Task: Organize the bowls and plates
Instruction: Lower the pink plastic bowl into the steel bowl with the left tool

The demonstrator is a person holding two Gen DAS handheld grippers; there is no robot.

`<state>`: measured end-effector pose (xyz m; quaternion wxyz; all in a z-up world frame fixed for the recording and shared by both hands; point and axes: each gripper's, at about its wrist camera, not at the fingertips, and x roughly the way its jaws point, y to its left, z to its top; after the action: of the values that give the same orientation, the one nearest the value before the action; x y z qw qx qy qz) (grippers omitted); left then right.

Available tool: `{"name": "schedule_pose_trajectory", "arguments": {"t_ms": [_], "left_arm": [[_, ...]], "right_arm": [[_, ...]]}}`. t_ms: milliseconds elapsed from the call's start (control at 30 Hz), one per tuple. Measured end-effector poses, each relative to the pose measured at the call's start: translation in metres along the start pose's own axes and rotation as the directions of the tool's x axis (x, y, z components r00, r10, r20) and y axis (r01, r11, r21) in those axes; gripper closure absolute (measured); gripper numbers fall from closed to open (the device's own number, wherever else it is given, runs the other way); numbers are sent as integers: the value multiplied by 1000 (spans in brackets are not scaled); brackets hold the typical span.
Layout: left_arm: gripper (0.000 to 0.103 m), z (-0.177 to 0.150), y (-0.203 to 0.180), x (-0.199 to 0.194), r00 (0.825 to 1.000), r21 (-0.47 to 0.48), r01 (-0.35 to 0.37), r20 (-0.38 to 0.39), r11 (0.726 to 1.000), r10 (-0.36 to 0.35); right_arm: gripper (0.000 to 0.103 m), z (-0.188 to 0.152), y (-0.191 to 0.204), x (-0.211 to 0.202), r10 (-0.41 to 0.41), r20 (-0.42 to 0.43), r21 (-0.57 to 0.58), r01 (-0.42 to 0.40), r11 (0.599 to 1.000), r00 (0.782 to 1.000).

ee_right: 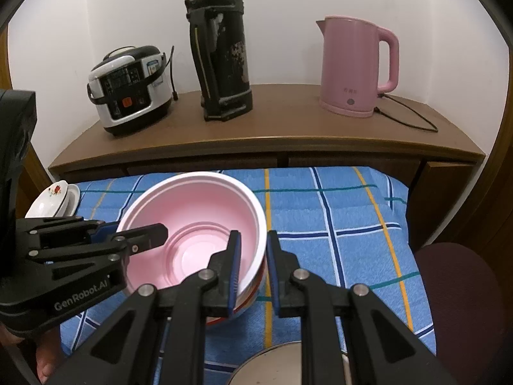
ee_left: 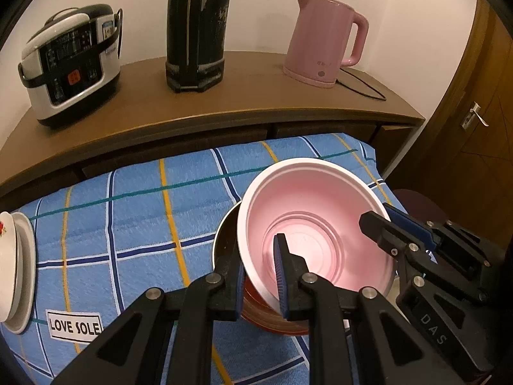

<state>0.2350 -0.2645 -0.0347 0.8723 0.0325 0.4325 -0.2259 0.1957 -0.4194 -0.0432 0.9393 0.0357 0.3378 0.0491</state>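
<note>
Both tools sit astride the rim of the pink bowl (ee_right: 205, 224), on opposite sides. In the left wrist view, the left tool (ee_left: 259, 276) has one finger inside the bowl and one outside its near wall, with the wall between the pads; the gap is narrow but whether the pads actually press on the plastic I cannot tell. In the right wrist view, the right tool (ee_right: 253, 269) straddles the far-right rim the same way, its jaws a little apart, and there looks to be daylight beside the outer finger, so its hold seems loose or not yet made.

The pink bowl is nested, slightly tilted, on a short stack of bowls with a red-banded one (ee_right: 247, 301) showing beneath, all resting on a blue checked cloth (ee_right: 336, 224) over a soft surface. A steel bowl (ee_right: 282, 365) lies just in front of the stack, and a flowered dish on a plate (ee_right: 54, 199) sits well off to the left.

Risks, as I judge them: the bowl is thin and light, so a hard pinch may buckle the wall, while a weak one lets it slip and drop. Uneven lifting by the two tools would tip it further. If it is wedged into the one below, that bowl may come up with it and fall. The padded cloth gives an unsteady footing for the stack.
</note>
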Motion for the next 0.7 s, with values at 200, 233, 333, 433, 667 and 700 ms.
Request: {"name": "schedule_pose_trajectory", "arguments": {"t_ms": [200,233,333,433,667,700], "left_arm": [[85,0,0,3,1000,-1,-3,-13,1000,3],[85,0,1,4,1000,-1,-2,-17,1000,2],[85,-1,2,5,1000,-3,-2,-26,1000,2],[85,-3,2,6,1000,-4,-2,-30,1000,2],[85,-6,4,9,999,-5,-4,-40,1000,4],[85,-7,4,10,999,-6,-3,-40,1000,3]], "right_arm": [[86,0,2,3,-2,-16,-7,2,1000,1000],[86,0,2,4,-4,-20,-10,4,1000,1000],[85,0,4,5,-6,-29,-18,6,1000,1000],[85,0,5,6,-8,-35,-20,7,1000,999],[85,-2,6,7,-9,-47,-27,7,1000,999],[85,-2,7,7,-8,-48,-29,7,1000,999]]}}
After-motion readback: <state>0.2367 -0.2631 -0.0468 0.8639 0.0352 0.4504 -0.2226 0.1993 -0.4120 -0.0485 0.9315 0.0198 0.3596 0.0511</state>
